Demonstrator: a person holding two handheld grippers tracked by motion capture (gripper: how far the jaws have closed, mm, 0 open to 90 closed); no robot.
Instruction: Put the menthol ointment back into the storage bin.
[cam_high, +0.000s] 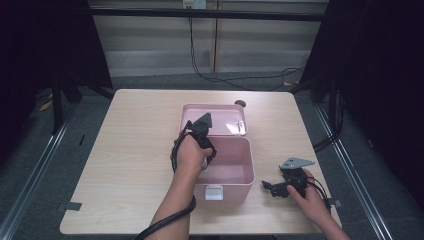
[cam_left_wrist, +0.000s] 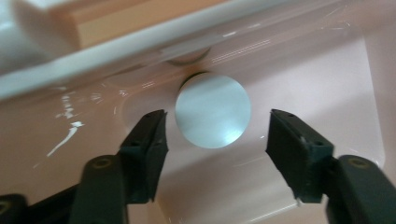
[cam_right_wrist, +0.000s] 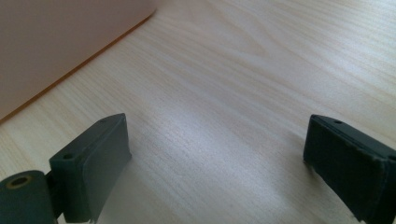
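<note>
Left tongs (cam_left_wrist: 217, 135) hang apart inside the pink box (cam_high: 248, 172), straddling a white disc (cam_left_wrist: 213, 111) (untouched); right tongs (cam_right_wrist: 215, 168) gape over the tabletop (cam_right_wrist: 261, 70).

My left gripper (cam_high: 205, 150): black body w/ a dark three-cornered plate on top, thick black cable trailing back along my bare forearm, no sleeve. Jaws (cam_left_wrist: 212, 140) are matte black blocks w/ small screw holes and a brass-coloured pivot screw. My right gripper (cam_high: 280, 187): black too, grey three-cornered plate, thin black cable. Its fingers (cam_right_wrist: 93, 161) are rubbery black pads, one brass screw.
</note>
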